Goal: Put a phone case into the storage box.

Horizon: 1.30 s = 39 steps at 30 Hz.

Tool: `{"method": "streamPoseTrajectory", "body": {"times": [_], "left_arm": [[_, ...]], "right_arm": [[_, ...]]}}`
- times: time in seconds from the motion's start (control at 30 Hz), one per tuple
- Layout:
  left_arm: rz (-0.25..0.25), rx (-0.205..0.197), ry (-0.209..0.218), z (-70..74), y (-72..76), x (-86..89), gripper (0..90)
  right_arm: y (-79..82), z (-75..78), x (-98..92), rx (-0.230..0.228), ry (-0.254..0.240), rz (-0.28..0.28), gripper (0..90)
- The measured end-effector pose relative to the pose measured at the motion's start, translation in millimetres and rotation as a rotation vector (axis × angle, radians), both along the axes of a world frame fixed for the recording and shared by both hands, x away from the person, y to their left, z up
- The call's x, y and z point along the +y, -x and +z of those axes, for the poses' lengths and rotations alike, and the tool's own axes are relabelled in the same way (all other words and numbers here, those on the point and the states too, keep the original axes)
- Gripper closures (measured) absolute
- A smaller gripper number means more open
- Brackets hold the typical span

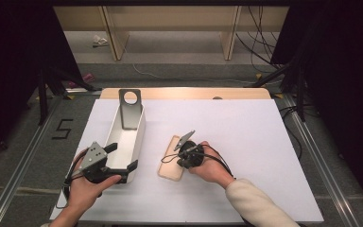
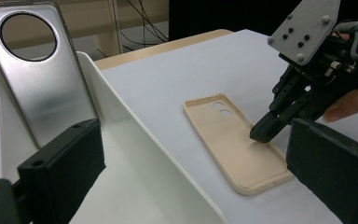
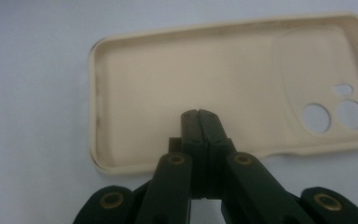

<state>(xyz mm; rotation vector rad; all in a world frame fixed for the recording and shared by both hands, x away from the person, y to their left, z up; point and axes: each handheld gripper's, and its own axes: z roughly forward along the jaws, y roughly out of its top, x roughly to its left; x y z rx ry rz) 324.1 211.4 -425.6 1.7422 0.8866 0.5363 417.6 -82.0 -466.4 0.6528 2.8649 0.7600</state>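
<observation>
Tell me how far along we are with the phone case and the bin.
Done: the grey phone stands leaning inside the white bin, and the beige case lies open side up on the table. In hand: the left gripper sits at the bin's near end, jaws open; the right gripper is shut, empty, its tip over the case. Left: the case has not been gripped or lifted.

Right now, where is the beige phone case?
In the high view the case lies flat on the white table, right of the white bin, under the right tool.
</observation>
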Motion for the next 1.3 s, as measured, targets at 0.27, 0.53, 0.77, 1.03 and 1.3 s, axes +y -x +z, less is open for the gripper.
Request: {"method": "streamPoseTrajectory", "body": {"times": [0.27,0.53,0.77,1.03,1.3], "left_arm": [[-0.003,0.001,-0.005,-0.3,0.0,-1.0,3.8],[-0.004,0.006,-0.006,-0.8,-0.2,-0.5,4.0],[-0.009,0.01,-0.01,-1.6,-0.4,-0.8,4.0],[-0.012,0.012,-0.011,-1.7,-0.4,-1.5,4.0],[-0.013,0.013,-0.01,-1.6,-0.1,-1.7,4.0]], "right_arm": [[-0.9,2.4,-20.0,0.006,0.001,-0.035,90.0],[-0.2,2.9,-22.2,0.003,-0.001,-0.043,88.3],[4.5,12.7,-21.9,-0.056,-0.004,-0.018,56.7],[15.1,24.6,-13.0,-0.083,0.072,0.044,28.7],[25.0,21.2,-0.1,-0.08,0.155,0.11,24.2]]}}
